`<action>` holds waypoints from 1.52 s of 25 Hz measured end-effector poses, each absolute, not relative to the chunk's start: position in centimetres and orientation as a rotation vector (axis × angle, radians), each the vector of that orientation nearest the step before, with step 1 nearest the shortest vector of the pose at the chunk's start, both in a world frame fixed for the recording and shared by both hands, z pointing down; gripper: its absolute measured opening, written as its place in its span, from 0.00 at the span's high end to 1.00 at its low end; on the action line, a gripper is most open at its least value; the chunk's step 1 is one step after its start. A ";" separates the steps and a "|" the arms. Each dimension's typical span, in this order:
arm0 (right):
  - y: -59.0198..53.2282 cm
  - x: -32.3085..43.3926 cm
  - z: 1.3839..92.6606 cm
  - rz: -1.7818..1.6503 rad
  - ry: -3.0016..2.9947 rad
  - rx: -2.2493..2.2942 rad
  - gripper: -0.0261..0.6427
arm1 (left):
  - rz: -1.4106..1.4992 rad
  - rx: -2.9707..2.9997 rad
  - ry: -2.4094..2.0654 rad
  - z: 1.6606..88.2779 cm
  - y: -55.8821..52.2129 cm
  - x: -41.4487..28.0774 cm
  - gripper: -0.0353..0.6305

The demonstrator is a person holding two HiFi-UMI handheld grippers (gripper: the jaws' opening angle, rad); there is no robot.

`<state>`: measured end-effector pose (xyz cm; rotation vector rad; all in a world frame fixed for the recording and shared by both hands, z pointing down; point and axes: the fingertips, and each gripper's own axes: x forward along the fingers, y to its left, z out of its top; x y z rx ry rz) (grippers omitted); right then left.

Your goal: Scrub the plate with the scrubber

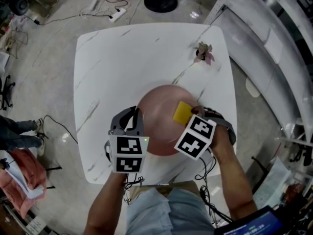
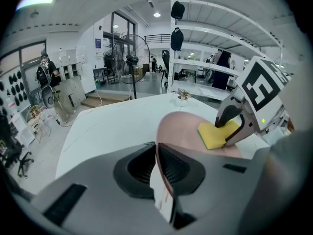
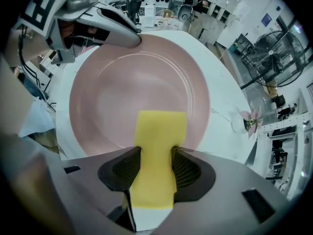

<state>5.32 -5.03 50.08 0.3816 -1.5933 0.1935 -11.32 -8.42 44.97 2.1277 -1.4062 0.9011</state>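
The left hand-held gripper (image 2: 157, 166) is clamping the pink plate (image 1: 159, 104) by its near-left rim, jaws almost together on the thin edge. The right hand-held gripper (image 3: 156, 166) is pointing down and pinching the yellow scrubber (image 3: 160, 131), whose free end is lying on the plate's right inner side. The plate is sitting at the near middle of the white tabletop (image 1: 112, 67).
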 end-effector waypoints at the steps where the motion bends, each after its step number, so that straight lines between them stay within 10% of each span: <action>1: -5.3 5.1 50.0 0.192 -1.601 0.388 0.65 | 0.900 2.129 -1.407 44.9 -8.5 -11.3 0.91; 38: 2.6 -3.6 49.8 -0.066 -1.756 0.008 0.65 | 0.904 2.146 -1.381 45.2 -8.5 -11.5 0.92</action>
